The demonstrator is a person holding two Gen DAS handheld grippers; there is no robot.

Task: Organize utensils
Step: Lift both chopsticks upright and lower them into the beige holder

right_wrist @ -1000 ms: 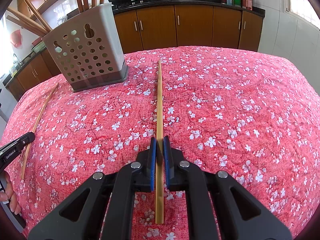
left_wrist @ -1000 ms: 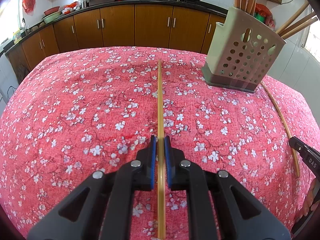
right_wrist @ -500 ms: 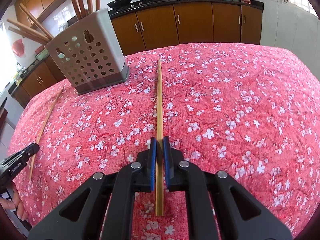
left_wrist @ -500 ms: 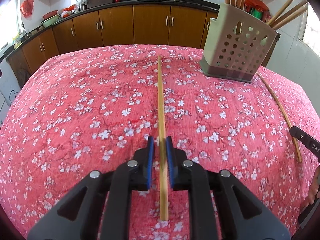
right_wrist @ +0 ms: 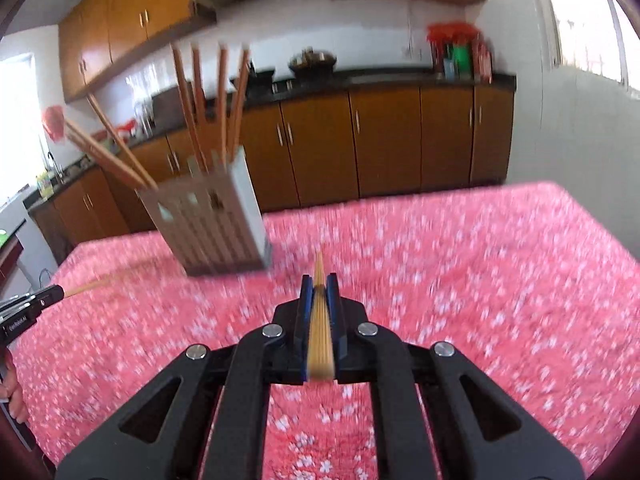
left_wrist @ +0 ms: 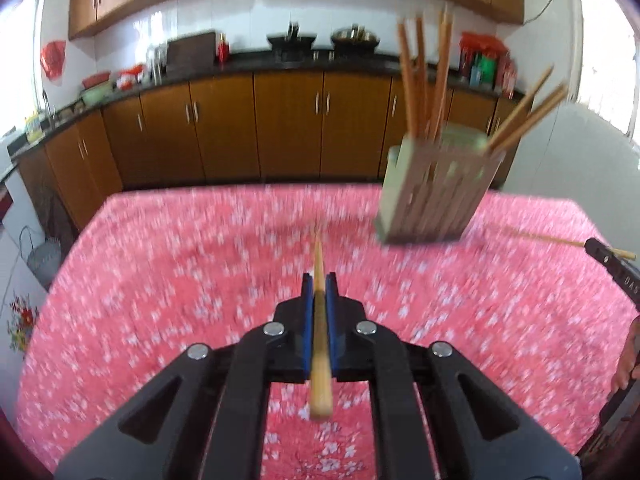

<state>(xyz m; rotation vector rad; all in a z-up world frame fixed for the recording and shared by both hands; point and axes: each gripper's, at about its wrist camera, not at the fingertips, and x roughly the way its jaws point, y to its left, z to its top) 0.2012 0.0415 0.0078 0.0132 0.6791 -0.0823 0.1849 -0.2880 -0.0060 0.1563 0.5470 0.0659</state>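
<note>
My left gripper [left_wrist: 319,286] is shut on a bamboo chopstick [left_wrist: 319,340] and holds it lifted above the red floral tablecloth [left_wrist: 160,300]. My right gripper [right_wrist: 319,286] is shut on a second bamboo chopstick [right_wrist: 320,336], also lifted. The grey perforated utensil holder [left_wrist: 434,196] stands at the far right in the left wrist view and at the far left in the right wrist view [right_wrist: 212,220]. Several chopsticks stand in it. Both views are motion-blurred.
The chopstick held by the other gripper shows low beside the holder in each view [left_wrist: 560,242] [right_wrist: 92,284], and so does that gripper [left_wrist: 616,272] [right_wrist: 28,310]. Brown kitchen cabinets [left_wrist: 260,128] and a counter run behind the table.
Both grippers have lifted their chopsticks off the tablecloth and tilted upward, so the views now look level across the table. The left jaws have closed onto their chopstick.
</note>
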